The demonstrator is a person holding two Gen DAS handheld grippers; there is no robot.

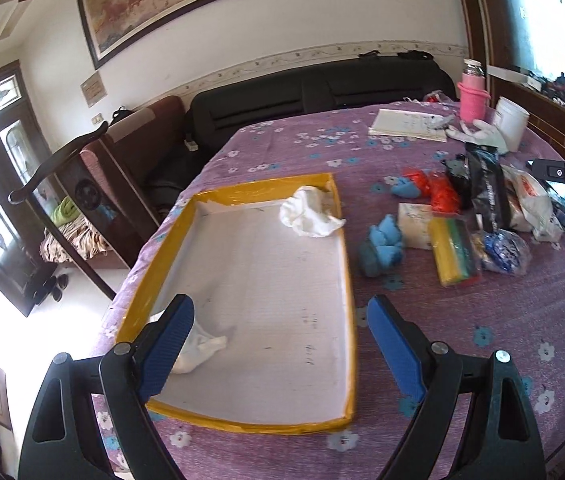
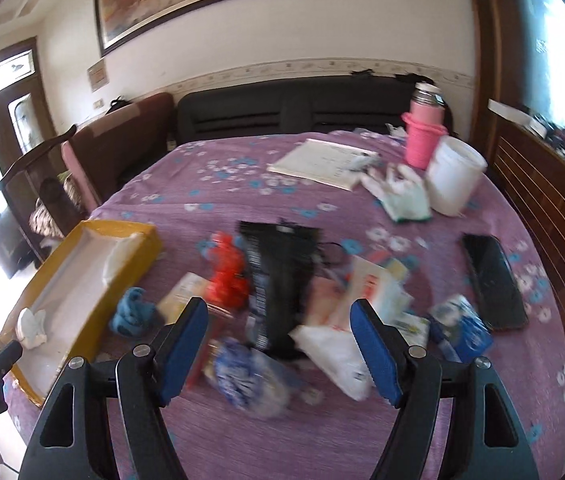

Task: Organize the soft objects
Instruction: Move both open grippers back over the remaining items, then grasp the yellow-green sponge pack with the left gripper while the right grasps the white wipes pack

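A yellow-rimmed cardboard tray [image 1: 347,280] lies on the purple flowered tablecloth. In it are a crumpled white cloth [image 1: 310,212] at the far corner and a second white cloth [image 1: 198,350] near my left finger. My left gripper [image 1: 280,312] hangs open over the tray's near half, nothing between its blue pads. A blue cloth ball [image 1: 380,246] sits just right of the tray. In the right wrist view the tray [image 2: 146,256] is at the left, the blue cloth [image 2: 134,312] beside it. My right gripper [image 2: 280,316] stands open above a blurred pile of packets, holding nothing.
The pile holds an orange-red bundle [image 2: 226,276], a black pouch [image 2: 282,272], white plastic packets [image 2: 338,344] and a blue-white bag [image 2: 242,376]. A phone [image 2: 494,280], a white tub [image 2: 454,176], a pink bottle [image 2: 422,136], white gloves [image 2: 402,192] and a notepad [image 2: 322,160] lie further back.
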